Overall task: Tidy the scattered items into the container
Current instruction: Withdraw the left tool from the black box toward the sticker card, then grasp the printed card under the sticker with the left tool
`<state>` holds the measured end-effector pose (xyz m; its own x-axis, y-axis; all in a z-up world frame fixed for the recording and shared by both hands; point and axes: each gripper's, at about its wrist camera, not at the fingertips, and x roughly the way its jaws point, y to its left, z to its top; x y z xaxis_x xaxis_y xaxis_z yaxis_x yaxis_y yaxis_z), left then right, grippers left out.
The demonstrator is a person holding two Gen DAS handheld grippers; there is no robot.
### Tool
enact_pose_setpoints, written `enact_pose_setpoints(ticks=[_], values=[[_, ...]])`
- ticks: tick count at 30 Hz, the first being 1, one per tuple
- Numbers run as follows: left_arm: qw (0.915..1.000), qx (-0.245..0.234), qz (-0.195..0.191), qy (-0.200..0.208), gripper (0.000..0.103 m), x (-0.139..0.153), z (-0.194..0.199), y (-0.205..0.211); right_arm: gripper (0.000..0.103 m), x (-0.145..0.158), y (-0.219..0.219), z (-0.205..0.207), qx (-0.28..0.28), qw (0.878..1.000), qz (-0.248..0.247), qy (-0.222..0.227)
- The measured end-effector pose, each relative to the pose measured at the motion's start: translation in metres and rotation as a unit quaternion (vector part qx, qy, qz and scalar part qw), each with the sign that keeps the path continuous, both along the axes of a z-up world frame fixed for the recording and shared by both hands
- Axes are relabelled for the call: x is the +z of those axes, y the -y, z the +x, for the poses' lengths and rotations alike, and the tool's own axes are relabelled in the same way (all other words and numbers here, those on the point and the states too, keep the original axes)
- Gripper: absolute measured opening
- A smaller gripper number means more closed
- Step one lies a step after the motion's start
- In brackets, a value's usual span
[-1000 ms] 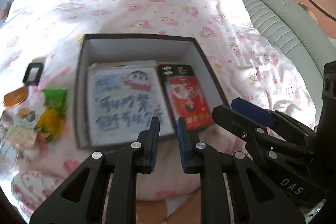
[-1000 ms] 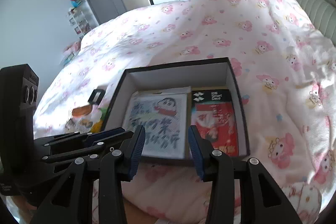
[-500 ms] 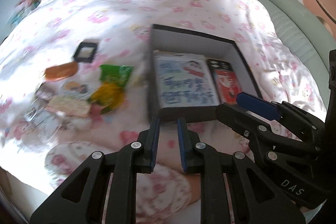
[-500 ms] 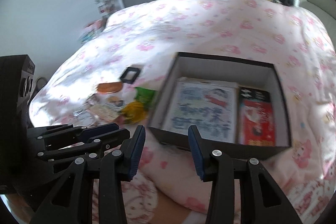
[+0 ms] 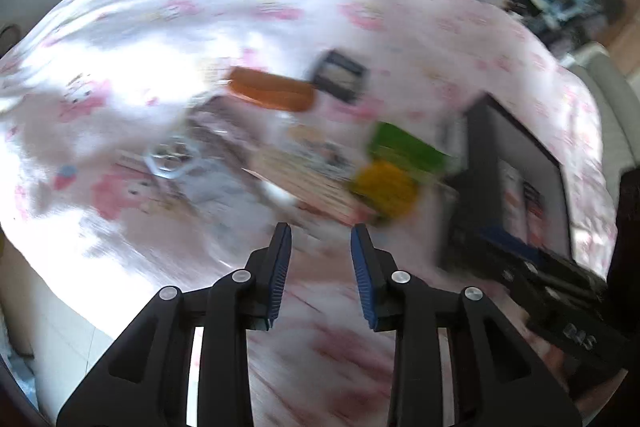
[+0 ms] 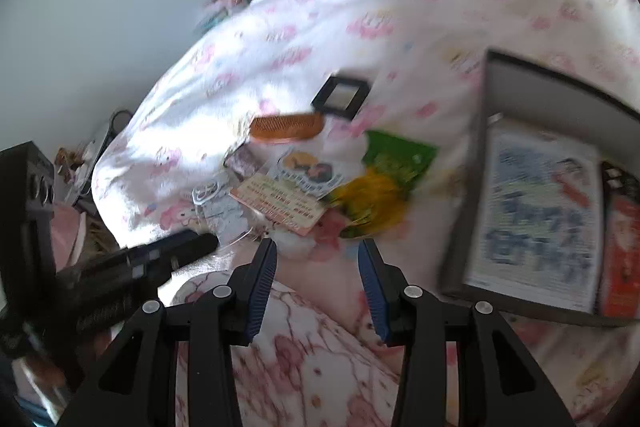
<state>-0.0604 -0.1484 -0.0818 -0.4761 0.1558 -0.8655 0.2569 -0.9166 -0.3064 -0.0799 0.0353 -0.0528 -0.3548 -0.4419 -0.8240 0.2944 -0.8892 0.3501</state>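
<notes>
Blue-padded, the left claw (image 5: 321, 241) gapes with nothing between its jaws; the right claw (image 6: 317, 259) is likewise spread and bare; just beyond them a green-and-yellow packet (image 6: 384, 183) lies on the pink-flowered bed (image 6: 320, 39) beside a printed card (image 6: 280, 203), an orange comb (image 6: 287, 126) and a small black frame (image 6: 341, 96); to the right stands the black box (image 6: 472, 187), holding a cartoon booklet (image 6: 536, 219) and a red pack (image 6: 622, 259).

The bed quilt (image 6: 400, 7) carries the box (image 6: 472, 187); left of it lie a green-yellow packet (image 6: 380, 183), cards (image 6: 280, 203), an orange comb (image 6: 286, 126) and a black frame (image 6: 340, 97).
</notes>
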Motion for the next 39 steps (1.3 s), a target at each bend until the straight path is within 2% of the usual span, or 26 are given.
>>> enact_pose_setpoints(ticks=[3,6,9,13,16,18,20,24,27,29,32,35,36,39], values=[[0.9994,0.017,0.029,0.010,0.031,-0.020,-0.015,0.025,0.038,-0.024,0.010,-0.015,0.008,0.999,0.002,0.033],[0.9990,0.023,0.029,0.025,0.031,-0.037,-0.034,0.042,0.039,-0.050,0.018,-0.029,0.015,0.998,0.013,0.064],[0.9965,0.022,0.073,0.034,0.031,-0.055,-0.051,0.054,0.039,-0.072,0.025,-0.041,0.020,0.994,0.011,0.102],[0.9957,0.019,0.079,0.044,0.031,-0.070,-0.075,0.056,0.039,-0.088,0.031,-0.059,0.010,0.992,-0.013,0.127],[0.9944,0.018,0.081,0.067,0.030,-0.085,-0.088,0.055,0.040,-0.098,0.037,-0.070,0.006,0.990,-0.015,0.137],[0.9934,0.011,0.093,0.066,0.026,-0.088,-0.090,0.052,0.040,-0.109,0.039,-0.077,0.002,0.987,-0.025,0.156],[0.9933,0.002,0.098,0.063,0.016,-0.087,-0.087,0.046,0.040,-0.117,0.044,-0.080,0.009,0.985,-0.036,0.167],[0.9963,-0.009,0.074,0.044,0.013,-0.068,-0.073,0.034,0.037,-0.104,0.049,-0.075,0.017,0.989,-0.036,0.142],[0.9960,-0.015,0.083,0.030,0.013,-0.053,-0.057,0.032,0.037,-0.088,0.047,-0.065,0.025,0.991,-0.035,0.125],[0.9958,-0.023,0.082,0.034,0.014,-0.047,-0.045,0.028,0.037,-0.076,0.042,-0.056,0.028,0.992,-0.039,0.115],[0.9937,-0.034,0.091,0.057,0.022,-0.049,-0.032,0.024,0.037,-0.068,0.038,-0.039,0.042,0.992,-0.033,0.116],[0.9949,-0.035,0.064,0.069,0.033,-0.053,-0.026,0.026,0.037,-0.076,0.035,-0.028,0.045,0.990,-0.012,0.135],[0.9953,-0.028,0.061,0.070,0.034,-0.054,-0.026,0.030,0.037,-0.078,0.034,-0.027,0.042,0.990,-0.002,0.135],[0.9938,-0.001,0.092,0.062,0.036,-0.059,-0.032,0.047,0.037,-0.081,0.032,-0.033,0.031,0.991,-0.004,0.134]])
